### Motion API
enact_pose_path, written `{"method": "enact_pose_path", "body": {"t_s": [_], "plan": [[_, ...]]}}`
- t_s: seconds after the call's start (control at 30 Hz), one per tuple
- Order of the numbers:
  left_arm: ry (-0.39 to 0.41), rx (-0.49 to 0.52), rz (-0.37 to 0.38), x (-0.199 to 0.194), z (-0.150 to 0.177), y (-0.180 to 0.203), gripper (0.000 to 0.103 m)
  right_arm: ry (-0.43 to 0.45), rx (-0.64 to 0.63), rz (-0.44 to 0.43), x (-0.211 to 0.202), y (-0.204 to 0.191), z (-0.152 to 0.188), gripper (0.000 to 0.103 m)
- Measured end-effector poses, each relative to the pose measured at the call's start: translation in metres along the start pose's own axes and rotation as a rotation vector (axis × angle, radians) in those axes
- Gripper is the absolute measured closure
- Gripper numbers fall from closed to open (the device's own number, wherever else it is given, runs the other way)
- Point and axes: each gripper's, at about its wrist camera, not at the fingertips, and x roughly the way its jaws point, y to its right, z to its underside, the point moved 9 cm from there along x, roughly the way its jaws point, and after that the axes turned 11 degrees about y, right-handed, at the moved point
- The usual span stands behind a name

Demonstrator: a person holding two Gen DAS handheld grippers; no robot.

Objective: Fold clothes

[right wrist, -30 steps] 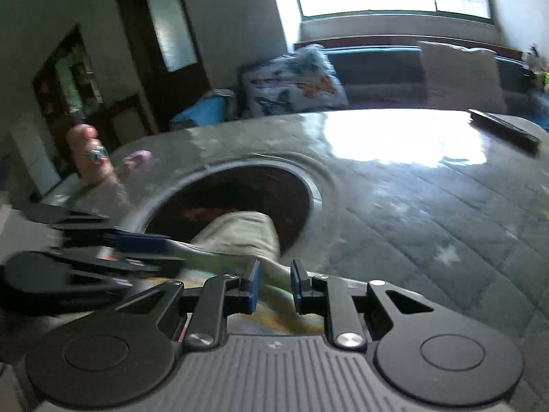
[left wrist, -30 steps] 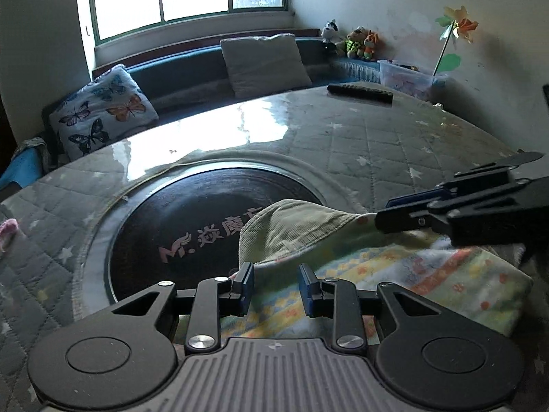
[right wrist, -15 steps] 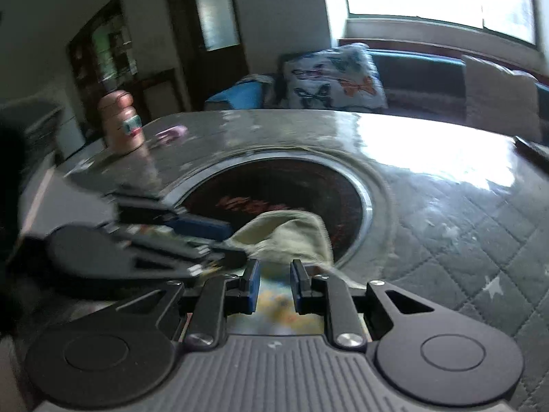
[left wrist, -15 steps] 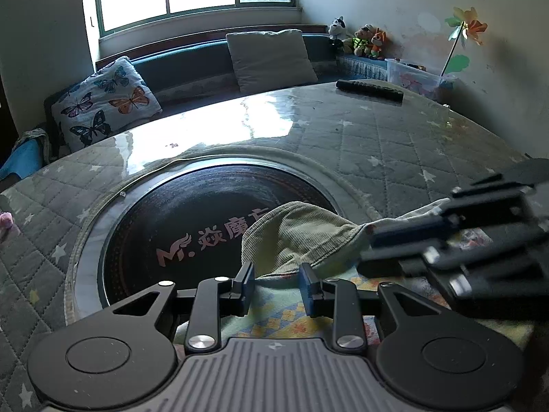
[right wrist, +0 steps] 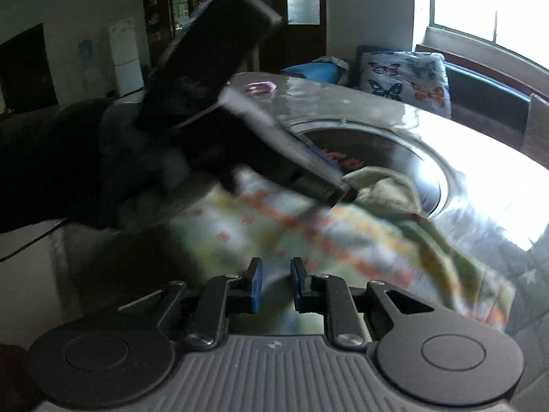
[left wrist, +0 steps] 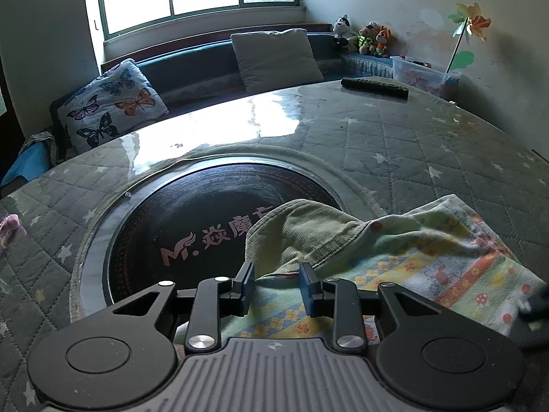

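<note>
A small garment with a colourful printed side (left wrist: 446, 264) and an olive corduroy side (left wrist: 308, 233) lies on the quilted table, partly over the dark round hotplate (left wrist: 192, 219). My left gripper (left wrist: 276, 288) is open just above the garment's near edge, nothing between its pads. In the right wrist view the garment (right wrist: 343, 233) is blurred, and the left gripper (right wrist: 319, 185) reaches across it from the left. My right gripper (right wrist: 276, 288) is open and empty, above the garment's near part.
A dark remote (left wrist: 374, 86) lies at the table's far right. A pink object (left wrist: 8, 226) sits at the left edge. Sofa with a butterfly cushion (left wrist: 109, 103) and a grey cushion (left wrist: 274, 58) stands behind the table. A plastic box (left wrist: 425, 75) is far right.
The right gripper has pulled back out of the left wrist view and swung left, and its jaws have opened a little. The garment's printed side now lies spread wider to the right.
</note>
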Motion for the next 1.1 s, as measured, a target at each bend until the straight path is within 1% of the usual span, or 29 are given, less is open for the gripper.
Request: {"method": "enact_pose_path", "body": {"t_s": [0.07,0.2,0.27,0.33,0.43,0.47,0.5,0.53,0.63,0.7,0.83,0.87,0.9,0.93,1.0,1.1], "plan": [[0.003,-0.003,-0.005,-0.001,0.000,0.000,0.071,0.003,-0.005,0.000,-0.007,-0.007,0.005,0.085],[0.016,-0.017,-0.013,-0.007,-0.001,0.000,0.071,0.002,0.030,-0.027,-0.019,-0.017,0.011,0.085],[0.032,-0.025,-0.014,-0.016,-0.003,0.000,0.072,0.011,0.041,-0.025,-0.025,-0.018,0.011,0.085],[0.057,-0.027,-0.010,-0.030,-0.004,0.001,0.072,0.039,0.072,-0.018,-0.034,-0.015,0.006,0.085],[0.093,-0.017,-0.003,-0.053,-0.003,0.007,0.072,0.093,0.120,0.036,-0.042,-0.001,-0.003,0.085],[0.104,-0.013,0.000,-0.061,-0.001,0.009,0.072,0.102,0.140,0.057,-0.042,0.004,-0.004,0.082],[0.113,-0.008,0.003,-0.068,0.001,0.012,0.072,0.105,0.157,0.075,-0.041,0.008,-0.003,0.079],[0.121,-0.004,0.007,-0.075,0.003,0.015,0.071,0.108,0.165,0.092,-0.040,0.011,-0.002,0.078],[0.131,0.006,0.013,-0.092,0.016,0.024,0.071,0.107,0.190,0.131,-0.041,0.019,0.007,0.077],[0.137,0.018,0.000,-0.101,0.025,0.027,0.071,0.102,0.210,0.152,-0.043,0.025,0.014,0.077],[0.113,-0.014,-0.010,-0.109,0.043,0.028,0.071,0.098,0.241,0.200,-0.052,0.035,0.027,0.075],[0.108,-0.022,-0.015,-0.109,0.047,0.026,0.071,0.096,0.243,0.220,-0.056,0.039,0.030,0.073],[0.102,-0.031,-0.019,-0.110,0.050,0.025,0.071,0.094,0.245,0.240,-0.059,0.043,0.033,0.068],[0.098,-0.040,-0.022,-0.111,0.054,0.024,0.071,0.090,0.251,0.259,-0.063,0.048,0.037,0.068],[0.095,-0.053,-0.028,-0.113,0.058,0.020,0.071,0.086,0.267,0.288,-0.069,0.058,0.044,0.068],[0.096,-0.069,-0.039,-0.119,0.063,0.014,0.071,0.089,0.278,0.307,-0.078,0.068,0.049,0.069]]}}
